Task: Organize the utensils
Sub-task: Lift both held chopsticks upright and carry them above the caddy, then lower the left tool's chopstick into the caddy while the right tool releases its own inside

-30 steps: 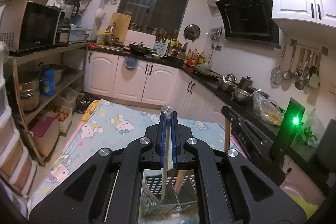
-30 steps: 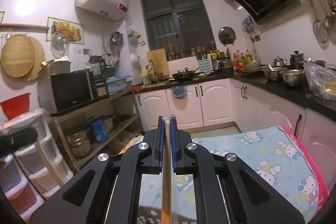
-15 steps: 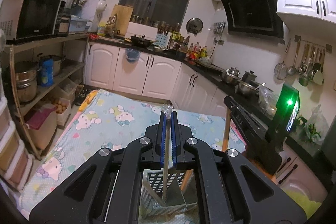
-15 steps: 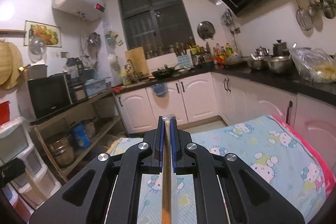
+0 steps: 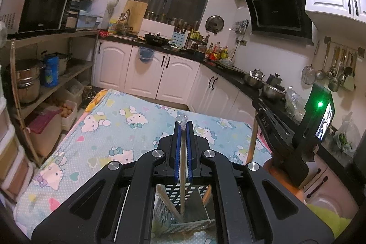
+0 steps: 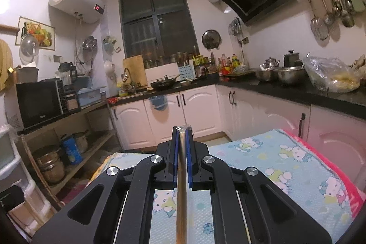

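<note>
Left wrist view:
Left gripper (image 5: 182, 129): jaws narrow, blue pads (image 5: 175, 152) clamped on a thin wooden stick (image 5: 182, 177) that hangs nearly upright.
Stick top: wrapped in crinkled clear film, standing just above the fingertips.
Stick lower end: down inside the utensil basket (image 5: 176, 192).
Utensil basket: pale perforated plastic, seen from above, below the gripper body; inner walls split it into compartments.
Basket contents: the clamped stick, plus further wooden sticks leaning against the walls; which compartment holds each cannot be told.
Basket support: the table under the cartoon-cat tablecloth (image 5: 119, 129).
Right gripper (image 5: 257, 111): seen from the side at the right edge, holding a wooden stick (image 5: 252, 143) that hangs down toward the cloth beside the basket; its jaw gap is not readable from this angle.
Counter containers: steel bowls (image 5: 254, 81) and a kettle on the black counter; their contents are not visible.

Right wrist view:
Right gripper (image 6: 182, 129): jaws narrow, blue pads (image 6: 175, 157) pressed on a long wooden stick (image 6: 181, 193) running down the centre line to the bottom edge.
Stick top: level with the fingertips, also capped in clear film.
Below the gripper: tablecloth (image 6: 286, 166) only; the basket is out of frame.
Shelf containers: steel pots (image 6: 49, 166) and a blue canister (image 6: 71, 151) on the lower shelf, contents hidden.
Counter bag: clear plastic bag (image 6: 331, 74) holding yellowish food.
</note>
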`<state>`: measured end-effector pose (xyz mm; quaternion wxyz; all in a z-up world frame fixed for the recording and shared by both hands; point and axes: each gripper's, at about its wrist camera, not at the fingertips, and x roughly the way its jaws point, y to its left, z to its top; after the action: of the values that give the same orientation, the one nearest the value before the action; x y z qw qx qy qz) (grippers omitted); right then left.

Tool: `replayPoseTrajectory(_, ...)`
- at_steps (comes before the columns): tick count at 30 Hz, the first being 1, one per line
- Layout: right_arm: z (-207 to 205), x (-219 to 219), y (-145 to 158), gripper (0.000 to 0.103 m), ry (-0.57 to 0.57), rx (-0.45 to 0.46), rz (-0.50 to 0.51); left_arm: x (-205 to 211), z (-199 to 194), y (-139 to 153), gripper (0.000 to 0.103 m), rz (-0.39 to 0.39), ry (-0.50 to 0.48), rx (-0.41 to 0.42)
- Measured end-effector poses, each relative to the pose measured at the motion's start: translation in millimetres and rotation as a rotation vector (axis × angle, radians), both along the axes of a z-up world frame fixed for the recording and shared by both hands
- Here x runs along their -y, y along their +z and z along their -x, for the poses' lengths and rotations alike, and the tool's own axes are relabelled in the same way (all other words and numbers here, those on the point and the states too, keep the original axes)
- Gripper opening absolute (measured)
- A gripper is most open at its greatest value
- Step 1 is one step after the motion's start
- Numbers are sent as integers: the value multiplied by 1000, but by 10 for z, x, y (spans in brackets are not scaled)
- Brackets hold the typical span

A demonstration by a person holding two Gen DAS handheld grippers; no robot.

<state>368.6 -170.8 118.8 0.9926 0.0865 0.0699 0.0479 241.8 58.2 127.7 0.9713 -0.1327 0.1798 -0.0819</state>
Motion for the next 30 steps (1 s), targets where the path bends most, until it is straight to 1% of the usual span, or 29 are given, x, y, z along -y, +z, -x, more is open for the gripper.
replayPoseTrajectory(5, 89, 25, -39, 6, -18, 39, 0, 4, -14, -68, 1, 6, 3, -18)
replayPoseTrajectory(11, 191, 93, -118, 6, 15, 21, -10, 2, -15, -138, 1, 12, -3, -31)
replayPoseTrajectory(18, 367, 244, -206, 7, 53, 17, -51, 16, 36, -209, 1, 13, -7, -48)
replayPoseTrajectory(30, 740, 362, -291, 7, 126, -8, -54, 15, 72, -244, 1, 19, -7, -55)
